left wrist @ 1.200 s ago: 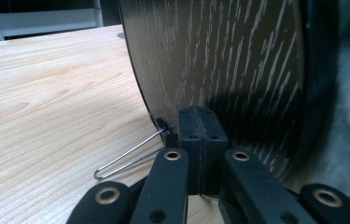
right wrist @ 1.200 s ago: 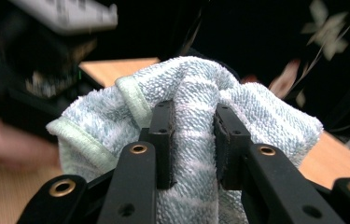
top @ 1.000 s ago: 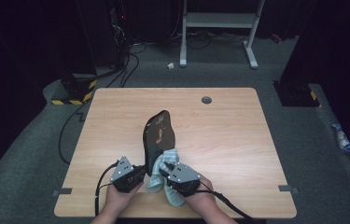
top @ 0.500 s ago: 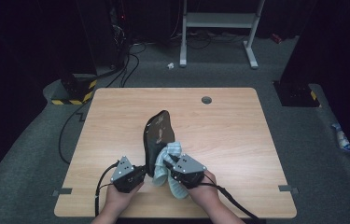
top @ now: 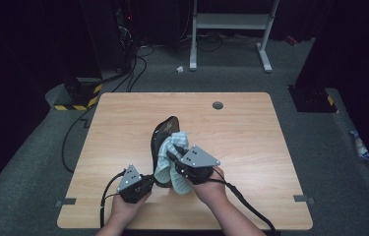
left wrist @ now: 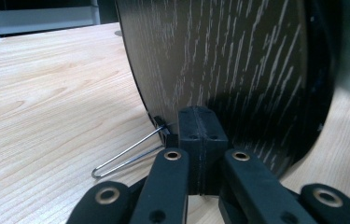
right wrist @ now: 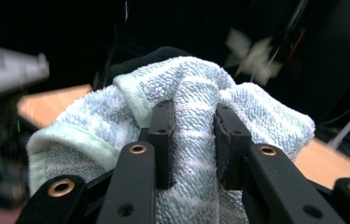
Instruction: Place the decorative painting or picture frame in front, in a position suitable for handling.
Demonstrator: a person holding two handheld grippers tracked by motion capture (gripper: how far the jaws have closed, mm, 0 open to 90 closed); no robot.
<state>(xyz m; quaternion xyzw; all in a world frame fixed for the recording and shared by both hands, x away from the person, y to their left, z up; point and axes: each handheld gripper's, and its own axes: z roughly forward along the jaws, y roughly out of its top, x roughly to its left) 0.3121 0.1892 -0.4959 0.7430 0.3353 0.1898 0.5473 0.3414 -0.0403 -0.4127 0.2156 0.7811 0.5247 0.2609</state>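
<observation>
At the table's near edge, the left gripper (top: 150,181) is clenched on the rim of a dark, wood-grained oval plate (top: 162,137), holding it propped on edge; in the left gripper view its black jaws meet on that rim (left wrist: 199,122), beside a thin bent-wire stand (left wrist: 125,157) lying on the light wooden tabletop (top: 241,132). Just to that gripper's right, the right gripper (top: 174,156) grasps a bunched pale blue-and-white terry towel (top: 169,157), its pads pinching a fold of the nap (right wrist: 191,135). Within the last second the towel and the right gripper have climbed from the plate's near, lower end up its face, while the left gripper has stayed put; this reads as a wiping stroke in progress, with the far, upper part of the plate not yet covered. The plate looks matte and streaked with pale grain, its edge a darker glossy band, and it leans away from both grippers toward the table's middle. Beyond the grippers lies bare wood with a small round grommet (top: 217,104), then grey carpet and a white metal frame (top: 231,22) in the dark.
</observation>
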